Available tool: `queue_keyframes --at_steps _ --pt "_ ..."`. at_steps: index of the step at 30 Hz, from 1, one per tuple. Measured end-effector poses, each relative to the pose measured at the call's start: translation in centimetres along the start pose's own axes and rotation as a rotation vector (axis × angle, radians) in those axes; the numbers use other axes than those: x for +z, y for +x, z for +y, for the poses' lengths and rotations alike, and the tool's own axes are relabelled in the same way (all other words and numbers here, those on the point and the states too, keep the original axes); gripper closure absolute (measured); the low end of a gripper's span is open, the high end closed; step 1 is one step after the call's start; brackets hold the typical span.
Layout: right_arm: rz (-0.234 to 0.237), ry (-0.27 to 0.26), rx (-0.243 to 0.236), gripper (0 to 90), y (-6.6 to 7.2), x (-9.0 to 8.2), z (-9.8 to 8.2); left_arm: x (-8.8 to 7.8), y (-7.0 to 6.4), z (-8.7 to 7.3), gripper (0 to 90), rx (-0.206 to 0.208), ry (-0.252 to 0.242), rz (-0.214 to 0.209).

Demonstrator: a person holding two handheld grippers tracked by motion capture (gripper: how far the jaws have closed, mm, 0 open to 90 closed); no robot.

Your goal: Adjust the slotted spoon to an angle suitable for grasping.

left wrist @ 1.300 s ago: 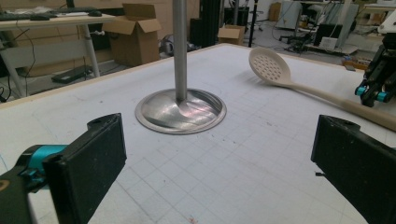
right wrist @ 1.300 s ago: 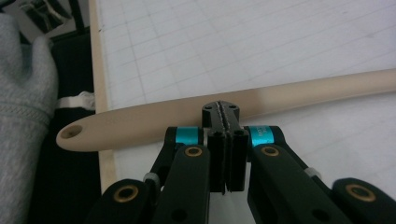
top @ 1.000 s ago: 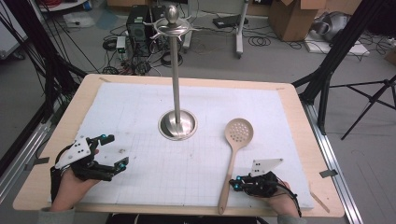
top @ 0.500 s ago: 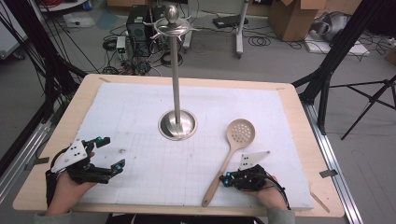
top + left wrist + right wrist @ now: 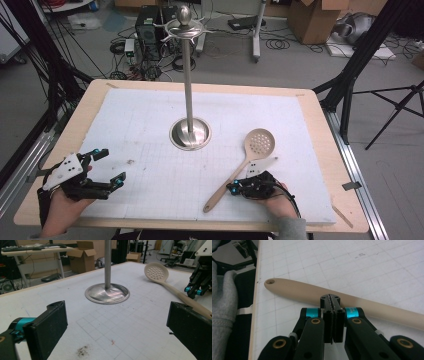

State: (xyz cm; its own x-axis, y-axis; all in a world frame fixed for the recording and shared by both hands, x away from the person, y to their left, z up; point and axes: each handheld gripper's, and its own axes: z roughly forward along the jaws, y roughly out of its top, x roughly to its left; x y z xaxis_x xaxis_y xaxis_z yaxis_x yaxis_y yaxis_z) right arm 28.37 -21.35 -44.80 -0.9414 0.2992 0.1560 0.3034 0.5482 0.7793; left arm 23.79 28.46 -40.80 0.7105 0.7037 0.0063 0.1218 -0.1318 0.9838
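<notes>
A beige slotted spoon [image 5: 243, 166] lies slanted on the white mat, bowl toward the far right and handle end toward the near edge. My right gripper [image 5: 231, 189] is shut with nothing between its jaws. In the right gripper view its closed tips [image 5: 333, 300] rest against the side of the spoon handle [image 5: 294, 288]. My left gripper [image 5: 111, 166] stands open and empty at the near left, and through its jaws [image 5: 117, 332] I see the spoon's bowl [image 5: 156, 271] and the right gripper [image 5: 193, 291] beyond.
A tall steel stand [image 5: 190, 134] with hooks on top rises from a round base at the mat's middle [image 5: 107, 292]. The white gridded mat [image 5: 150, 120] covers a wooden table [image 5: 325, 130]. A small dark smudge [image 5: 82, 351] marks the mat near my left gripper.
My right gripper has moved left along the near edge with its shut tips against the handle. The spoon's handle end has swung left while its bowl has barely moved. The left gripper has hardly moved.
</notes>
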Motion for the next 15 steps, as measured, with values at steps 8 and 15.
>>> queue_keyframes --at_steps 8,15 --pt "-0.020 0.000 -0.007 90.0 -0.2 1.0 0.9 -0.8 0.0 -0.2 3.7 -0.004 0.002 0.019" --pt "-0.046 0.001 -0.020 90.0 -0.4 1.8 1.6 -1.5 0.0 -0.3 3.6 -0.008 0.000 0.039"
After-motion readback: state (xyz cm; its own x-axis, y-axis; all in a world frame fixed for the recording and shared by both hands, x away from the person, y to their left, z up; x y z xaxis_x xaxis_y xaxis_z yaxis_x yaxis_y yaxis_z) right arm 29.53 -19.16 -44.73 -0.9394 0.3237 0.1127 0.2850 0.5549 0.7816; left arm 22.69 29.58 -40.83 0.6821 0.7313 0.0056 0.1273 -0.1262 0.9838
